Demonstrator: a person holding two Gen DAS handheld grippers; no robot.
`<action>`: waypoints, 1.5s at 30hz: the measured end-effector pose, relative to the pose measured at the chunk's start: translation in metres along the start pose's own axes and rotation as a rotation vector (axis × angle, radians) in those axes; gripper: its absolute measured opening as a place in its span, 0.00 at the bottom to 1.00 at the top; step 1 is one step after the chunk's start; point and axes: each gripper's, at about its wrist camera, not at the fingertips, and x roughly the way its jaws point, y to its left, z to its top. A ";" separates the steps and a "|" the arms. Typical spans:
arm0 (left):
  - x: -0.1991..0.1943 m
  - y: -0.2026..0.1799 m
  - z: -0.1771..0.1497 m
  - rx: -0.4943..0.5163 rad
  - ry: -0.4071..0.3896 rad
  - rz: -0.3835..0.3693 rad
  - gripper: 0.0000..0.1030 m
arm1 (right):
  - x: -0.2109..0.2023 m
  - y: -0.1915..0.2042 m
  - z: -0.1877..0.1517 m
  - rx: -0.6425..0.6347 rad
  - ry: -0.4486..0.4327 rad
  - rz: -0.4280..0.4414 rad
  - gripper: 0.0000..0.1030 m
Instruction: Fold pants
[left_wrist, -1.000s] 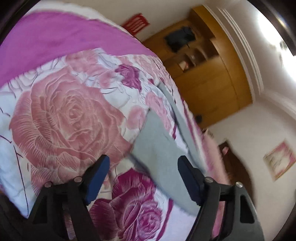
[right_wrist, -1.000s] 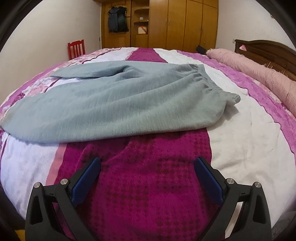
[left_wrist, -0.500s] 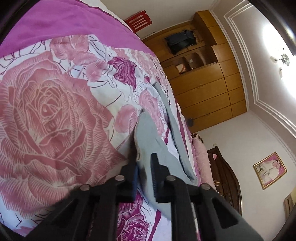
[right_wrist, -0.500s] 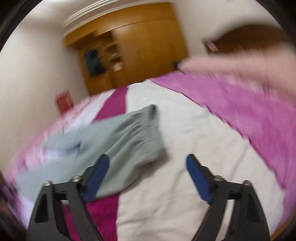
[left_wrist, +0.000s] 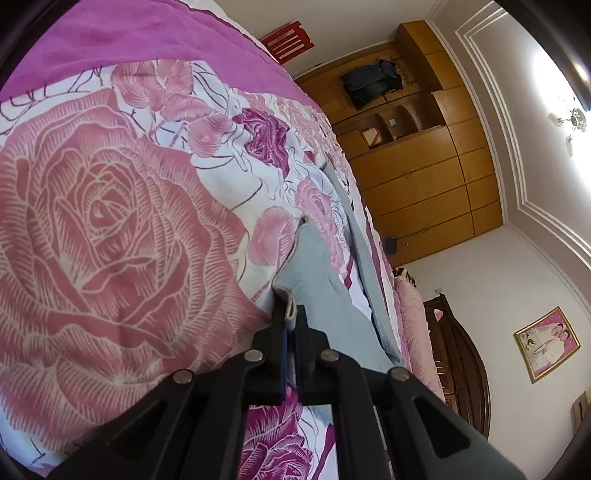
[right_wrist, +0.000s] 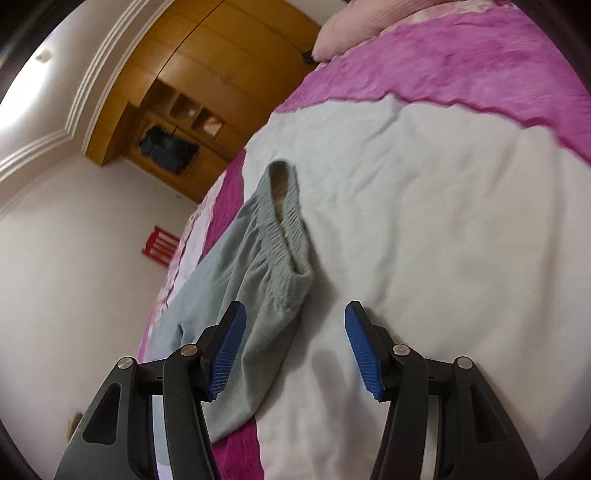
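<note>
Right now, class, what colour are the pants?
Pale grey-blue pants, plain, best in the right wrist view.

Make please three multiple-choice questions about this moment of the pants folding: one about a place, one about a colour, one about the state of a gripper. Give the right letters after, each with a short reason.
1. Which part of the pants lies just ahead of the right gripper?
A. the elastic waistband end
B. a leg cuff
C. a back pocket

2. What colour are the pants?
A. dark red
B. pale grey-blue
C. black

3. What is the state of the left gripper?
A. wide open above the bedspread
B. shut on nothing
C. shut on the hem of a pant leg

Key:
1 A: the gathered waistband shows just ahead of the open gripper, whose fingers have not closed on the fabric.
2 B: the fabric is pale grey-blue in both views, against the pink and white bedspread.
3 C: its fingers are pressed together with the leg hem pinched between them.
</note>
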 end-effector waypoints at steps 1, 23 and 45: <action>0.001 -0.002 0.000 -0.001 -0.001 0.001 0.03 | 0.007 0.003 -0.001 -0.017 -0.001 -0.007 0.47; -0.011 -0.028 0.021 -0.001 -0.084 -0.090 0.02 | -0.030 -0.040 0.000 0.193 -0.033 0.074 0.07; 0.030 -0.122 0.114 -0.018 -0.035 -0.094 0.02 | 0.052 0.026 0.132 0.247 0.002 0.225 0.08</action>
